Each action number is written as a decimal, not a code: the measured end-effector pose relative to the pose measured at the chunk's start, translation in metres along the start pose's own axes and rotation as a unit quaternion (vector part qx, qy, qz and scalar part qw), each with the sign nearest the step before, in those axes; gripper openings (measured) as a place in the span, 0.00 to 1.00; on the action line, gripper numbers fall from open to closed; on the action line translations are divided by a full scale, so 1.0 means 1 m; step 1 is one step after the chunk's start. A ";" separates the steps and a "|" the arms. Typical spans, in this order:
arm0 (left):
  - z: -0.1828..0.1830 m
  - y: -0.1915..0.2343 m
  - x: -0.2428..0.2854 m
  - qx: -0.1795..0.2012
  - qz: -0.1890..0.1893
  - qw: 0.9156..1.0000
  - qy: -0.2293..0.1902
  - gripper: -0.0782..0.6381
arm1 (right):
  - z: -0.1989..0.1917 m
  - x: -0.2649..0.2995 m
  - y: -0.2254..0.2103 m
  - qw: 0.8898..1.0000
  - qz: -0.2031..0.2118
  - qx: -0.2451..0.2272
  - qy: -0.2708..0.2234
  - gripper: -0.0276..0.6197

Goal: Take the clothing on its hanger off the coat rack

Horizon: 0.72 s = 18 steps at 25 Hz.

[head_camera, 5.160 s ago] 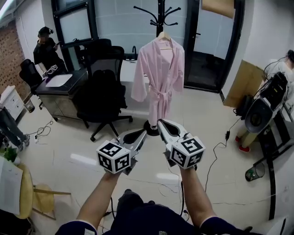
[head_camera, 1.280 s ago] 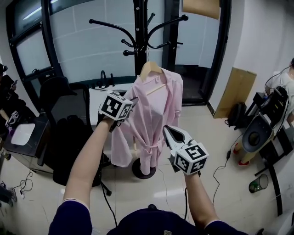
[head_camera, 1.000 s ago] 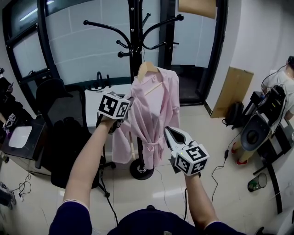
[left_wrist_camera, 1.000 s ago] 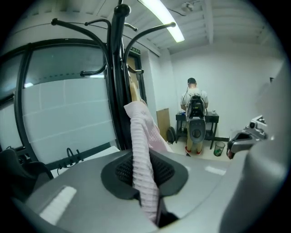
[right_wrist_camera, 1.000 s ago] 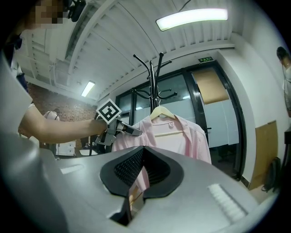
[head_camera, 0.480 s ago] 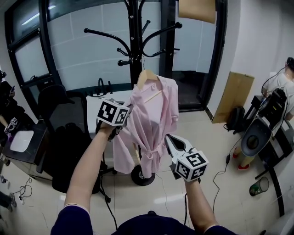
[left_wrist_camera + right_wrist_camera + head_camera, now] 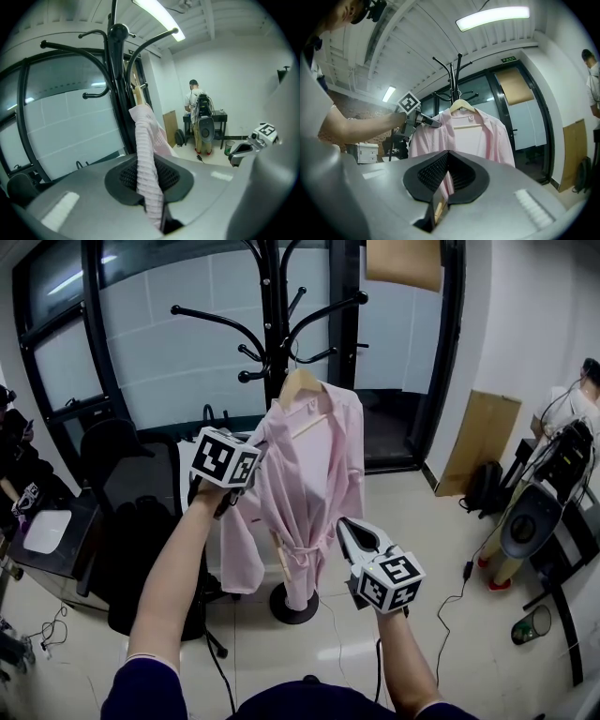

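A pink robe point(image 7: 314, 484) hangs on a wooden hanger point(image 7: 300, 382) at the black coat rack point(image 7: 272, 296). The hanger hook sits up by one of the rack's arms; whether it rests on it I cannot tell. My left gripper point(image 7: 253, 448) is raised to the robe's left shoulder and is shut on the pink fabric point(image 7: 147, 159), which runs between its pads point(image 7: 173, 176). My right gripper point(image 7: 345, 526) is lower, in front of the robe's waist and apart from it, shut with nothing in it. In the right gripper view the robe point(image 7: 473, 140) and left gripper point(image 7: 436, 124) show ahead.
A black office chair point(image 7: 141, 521) and a dark desk point(image 7: 47, 540) stand at the left. The rack's round base point(image 7: 292, 606) is on the tiled floor. At the right are leaning cardboard point(image 7: 478, 442), equipment point(image 7: 530, 521), floor cables and a person point(image 7: 581, 399). Glass panels lie behind.
My left gripper has risen a little with the robe's shoulder in it, and the hanger has tipped up on that side. The right gripper has kept its place.
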<state>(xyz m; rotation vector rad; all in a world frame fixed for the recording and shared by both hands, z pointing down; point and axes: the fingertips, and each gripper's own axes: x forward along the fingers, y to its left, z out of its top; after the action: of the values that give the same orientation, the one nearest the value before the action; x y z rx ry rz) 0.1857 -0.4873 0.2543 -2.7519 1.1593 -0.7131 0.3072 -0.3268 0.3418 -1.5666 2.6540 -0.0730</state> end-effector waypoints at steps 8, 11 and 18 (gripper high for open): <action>0.029 -0.001 0.010 -0.005 -0.019 1.000 -0.013 0.16 | 0.004 -0.006 -0.016 1.000 -0.011 0.003 -0.008 0.05; 0.040 -0.007 0.017 0.009 -0.017 1.000 -0.009 0.16 | 0.002 -0.014 -0.025 1.000 -0.018 0.005 -0.008 0.05; 0.050 -0.032 0.032 0.025 -0.032 0.999 -0.004 0.16 | 0.006 -0.032 -0.049 0.999 -0.040 0.009 -0.011 0.05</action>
<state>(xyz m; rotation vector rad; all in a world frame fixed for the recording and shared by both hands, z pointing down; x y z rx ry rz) 0.2484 -0.4926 0.2303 -2.7595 1.0403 -0.7258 0.3657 -0.3222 0.3404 -1.6571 2.5671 -0.0819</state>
